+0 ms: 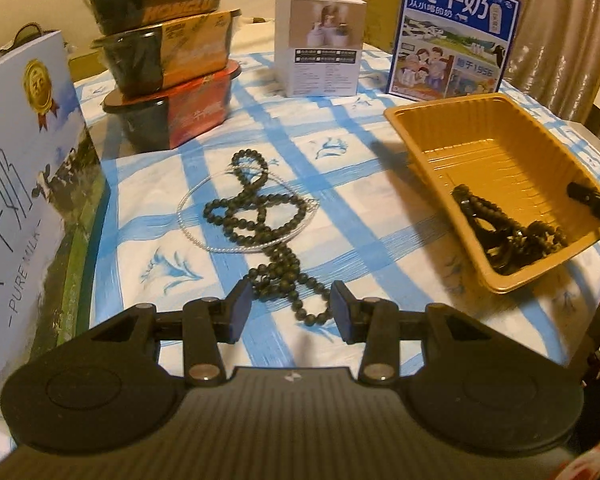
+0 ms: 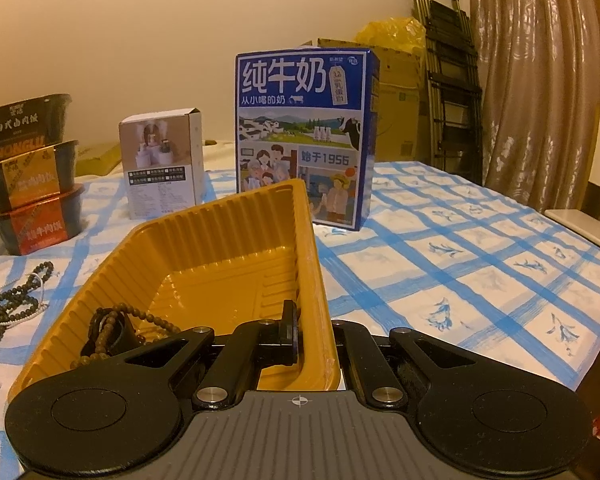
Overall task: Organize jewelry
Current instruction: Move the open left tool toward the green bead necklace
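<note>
- Hovering above the lower end of the long strand of dark round beads [image 1: 260, 216], the left tongs [image 1: 291, 307] stand part open with nothing in their grip — the tail loop of the strand lies on the cloth between the two pads, not pressed by either.
- Clamped shut on the near right wall of the mustard-yellow ribbed plastic tray [image 2: 228, 240], the right tongs [image 2: 300, 334] have one finger inside the tray and one outside, tilting the tray up off the bench.
- The dark strand runs away from the left tongs: its long axis goes from the pads straight up the left wrist view, ending in coils that overlap a thin loop of small clear beads [image 1: 204, 236].
- A second bunch of brown beads [image 2: 116, 332] already lies in the low corner of the tray.
- The tray sits to the right of the loose strand, well apart from it; the left tongs are far nearer to the strand, so the pick looks to be theirs.
- The white cloth with a blue check [image 1: 380, 208] covers the bench under it all.
</note>
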